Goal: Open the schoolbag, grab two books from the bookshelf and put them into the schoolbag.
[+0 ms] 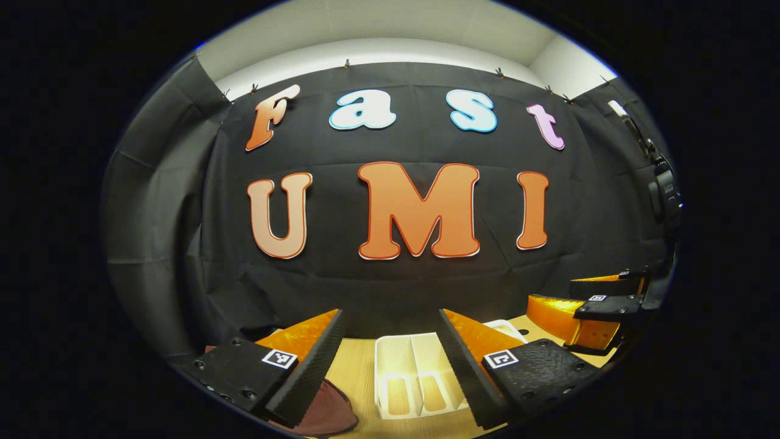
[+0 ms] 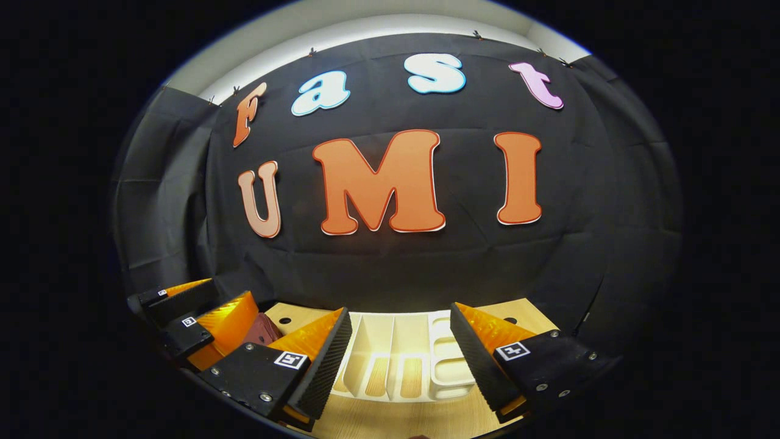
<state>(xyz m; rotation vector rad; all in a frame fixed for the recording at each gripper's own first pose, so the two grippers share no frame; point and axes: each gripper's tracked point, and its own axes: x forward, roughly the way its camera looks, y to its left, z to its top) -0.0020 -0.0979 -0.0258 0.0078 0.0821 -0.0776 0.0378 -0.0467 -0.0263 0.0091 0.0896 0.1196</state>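
both grippers hang above a pale wooden tabletop (image 2: 390, 421) in front of the black cloth wall of the booth, and neither one holds anything.

in the left gripper view, the left gripper (image 1: 390, 366) has its two fingers spread wide apart with nothing between them. through the gap stands a white plastic bookshelf with upright dividers (image 1: 417, 375), resting on the table; its slots look empty from here, with wood showing through the cut-outs in its base. just beside the near finger on the left side of this view lies a dark red fabric schoolbag (image 1: 329, 414), partly hidden under that finger, so i cannot tell whether it is open or closed. far to the right edge of this view the right gripper (image 1: 600, 302) shows side-on, fingers parted.

in the right gripper view, the right gripper (image 2: 399, 366) is likewise spread open and empty. the white bookshelf (image 2: 402, 360) sits straight ahead between its fingers, with a lower tray-like section on its right side. at the left of this view the left gripper (image 2: 201, 317) shows, and a bit of the dark red schoolbag (image 2: 262, 329) shows behind it, near the shelf's left end. no books are visible from either angle.
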